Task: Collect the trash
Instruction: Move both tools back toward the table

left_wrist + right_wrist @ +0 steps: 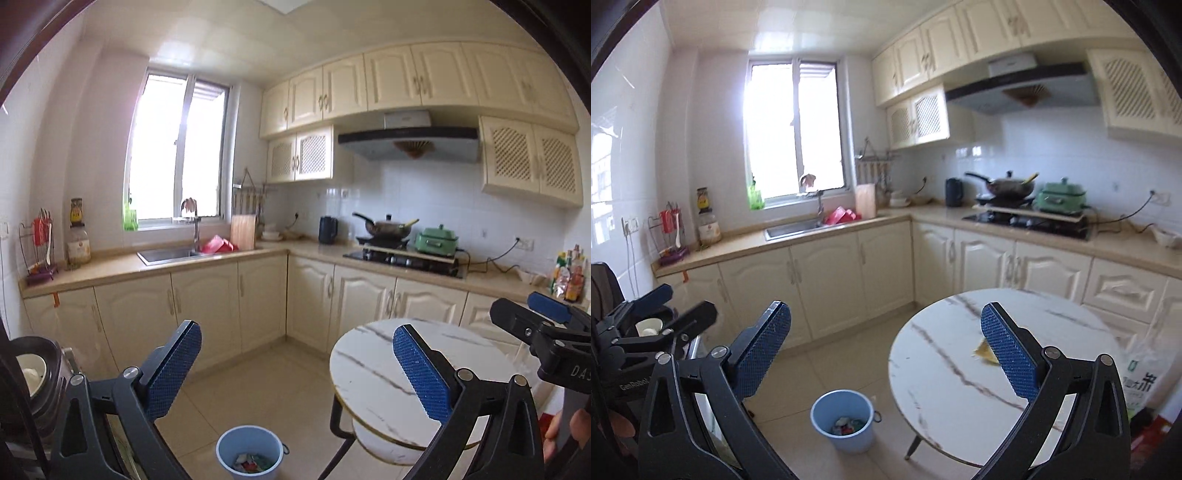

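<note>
Both tongs are spread wide with nothing between the pads: the left tongs (295,373) and right tongs (886,354) are raised and level, facing the kitchen, likely because each is empty. The blue bin (843,421) stands on the floor just left of the round marble counter (945,354), near enough to drop things in; it already holds wrappers (847,425). One yellowish scrap (983,351) lies on the counter, partly hidden by the right pad, probably the next pick
</note>
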Demonstrator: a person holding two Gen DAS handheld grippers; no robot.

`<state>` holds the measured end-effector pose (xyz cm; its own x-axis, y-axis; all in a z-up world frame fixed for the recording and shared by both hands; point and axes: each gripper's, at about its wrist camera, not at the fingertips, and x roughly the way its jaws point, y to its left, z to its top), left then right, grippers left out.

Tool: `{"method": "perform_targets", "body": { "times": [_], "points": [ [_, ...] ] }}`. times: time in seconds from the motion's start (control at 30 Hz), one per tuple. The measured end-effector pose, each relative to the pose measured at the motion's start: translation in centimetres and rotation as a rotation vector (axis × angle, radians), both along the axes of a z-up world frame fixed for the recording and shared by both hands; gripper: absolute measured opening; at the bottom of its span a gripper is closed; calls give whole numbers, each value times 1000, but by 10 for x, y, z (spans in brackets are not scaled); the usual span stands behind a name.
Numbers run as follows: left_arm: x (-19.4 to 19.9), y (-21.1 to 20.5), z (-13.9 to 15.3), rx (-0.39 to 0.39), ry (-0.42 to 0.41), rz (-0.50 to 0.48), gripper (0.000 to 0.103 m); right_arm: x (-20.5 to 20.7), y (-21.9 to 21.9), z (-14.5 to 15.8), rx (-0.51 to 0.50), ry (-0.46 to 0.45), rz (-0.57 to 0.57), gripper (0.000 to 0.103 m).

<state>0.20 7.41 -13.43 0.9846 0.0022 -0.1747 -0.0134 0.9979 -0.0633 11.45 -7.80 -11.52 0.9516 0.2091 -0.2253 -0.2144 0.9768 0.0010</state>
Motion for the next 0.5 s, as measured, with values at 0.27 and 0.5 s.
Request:
{"method": "perform_targets", "body": {
  "times": [0.27, 0.5],
  "points": [
    [-104, -2, -41, 18, -93, -20, 102, -58, -26, 28, 11, -116, -84, 103],
    [-134, -2, -59, 22, -103, -33, 102, -70, -40, 34, 12, -132, -121, 103]
  ]
}}
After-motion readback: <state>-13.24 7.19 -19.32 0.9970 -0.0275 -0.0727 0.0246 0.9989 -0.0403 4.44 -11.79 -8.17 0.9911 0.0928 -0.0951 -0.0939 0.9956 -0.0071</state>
